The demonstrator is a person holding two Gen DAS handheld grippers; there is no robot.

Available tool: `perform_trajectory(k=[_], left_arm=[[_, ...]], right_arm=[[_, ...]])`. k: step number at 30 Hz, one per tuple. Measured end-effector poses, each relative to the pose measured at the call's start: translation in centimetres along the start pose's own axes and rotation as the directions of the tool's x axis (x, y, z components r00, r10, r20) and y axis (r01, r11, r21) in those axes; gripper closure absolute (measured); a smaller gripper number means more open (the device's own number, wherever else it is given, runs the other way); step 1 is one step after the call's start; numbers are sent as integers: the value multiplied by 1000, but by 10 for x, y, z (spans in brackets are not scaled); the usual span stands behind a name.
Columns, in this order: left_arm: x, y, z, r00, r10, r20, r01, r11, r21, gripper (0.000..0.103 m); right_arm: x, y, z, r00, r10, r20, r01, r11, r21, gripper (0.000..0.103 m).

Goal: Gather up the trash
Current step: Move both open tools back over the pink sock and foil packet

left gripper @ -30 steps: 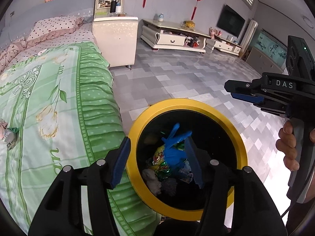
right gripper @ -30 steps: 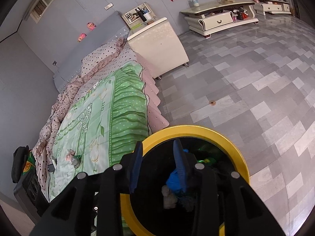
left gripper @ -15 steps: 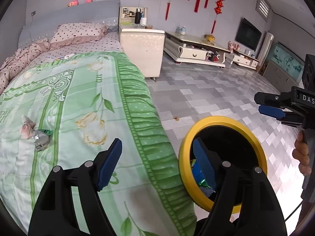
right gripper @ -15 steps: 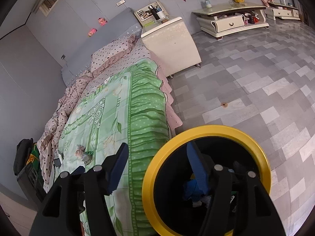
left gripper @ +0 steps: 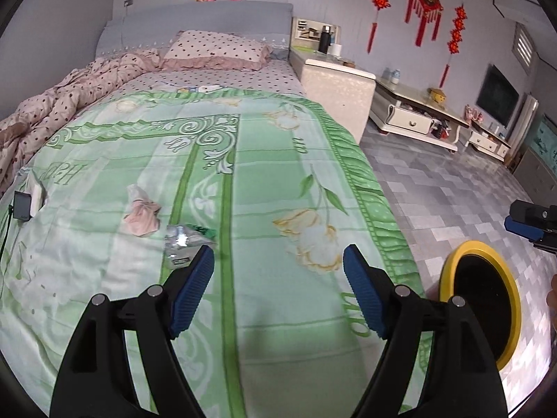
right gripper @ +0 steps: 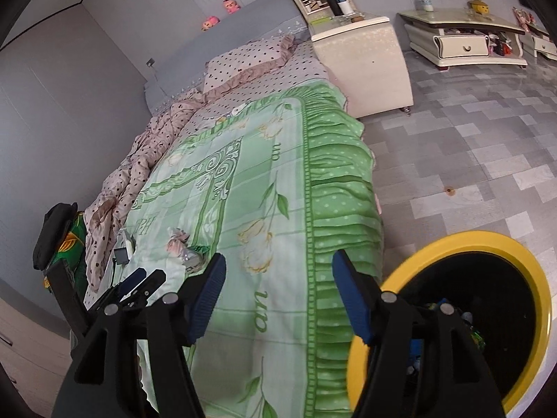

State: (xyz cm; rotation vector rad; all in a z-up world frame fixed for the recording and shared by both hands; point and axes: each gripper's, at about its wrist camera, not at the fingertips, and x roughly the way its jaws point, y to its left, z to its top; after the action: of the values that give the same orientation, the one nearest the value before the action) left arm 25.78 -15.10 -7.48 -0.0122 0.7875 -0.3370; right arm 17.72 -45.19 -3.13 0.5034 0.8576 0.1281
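A crumpled pink tissue (left gripper: 142, 215) and a crushed clear plastic bottle (left gripper: 181, 242) with a green label lie on the green bedspread (left gripper: 264, 188). My left gripper (left gripper: 278, 271) is open and empty above the bedspread, just right of the bottle. The yellow-rimmed black trash bin (left gripper: 482, 299) stands on the floor beside the bed at the right. In the right wrist view my right gripper (right gripper: 276, 278) is open and empty over the bed's edge, with the bin (right gripper: 466, 313) at lower right holding trash. The tissue (right gripper: 175, 238) and bottle (right gripper: 193, 257) lie at its left.
A small black device with a white block (left gripper: 29, 198) lies at the bedspread's left. A pillow (left gripper: 216, 50) and rumpled dotted quilt (left gripper: 59, 104) lie at the head. A white nightstand (left gripper: 339, 94) and TV cabinet (left gripper: 414, 118) stand beyond. Grey tiled floor (right gripper: 470, 160) is at the right.
Both grippers have swung left from above the bin toward the bed. The left gripper now hangs over the bedspread near the bottle. Both have opened wider and stay empty.
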Motion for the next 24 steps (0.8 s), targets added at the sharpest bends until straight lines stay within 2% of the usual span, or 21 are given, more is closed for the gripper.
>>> perform_trajectory(k=[6,14,21,24], left_arm=[[9,71,10,996,85,1,-85,994,-73,30],[40,149,20,982,185,-30,-187,971,-148,30],[74,193,26,975,213,-67,-222,955,-199,30],[89,206,26,975,204,-86,-218,951,-219,30]], right_arm=[[48,45,0,996,60,-63,-63,997,-41,43],[123,99,-8,982,90,-165,-107,990,-95,43],[187,132,-18,962,108,-251,-138,985,-108,43],[213,143,-23,952,105,-288,-143,983,-114,42]])
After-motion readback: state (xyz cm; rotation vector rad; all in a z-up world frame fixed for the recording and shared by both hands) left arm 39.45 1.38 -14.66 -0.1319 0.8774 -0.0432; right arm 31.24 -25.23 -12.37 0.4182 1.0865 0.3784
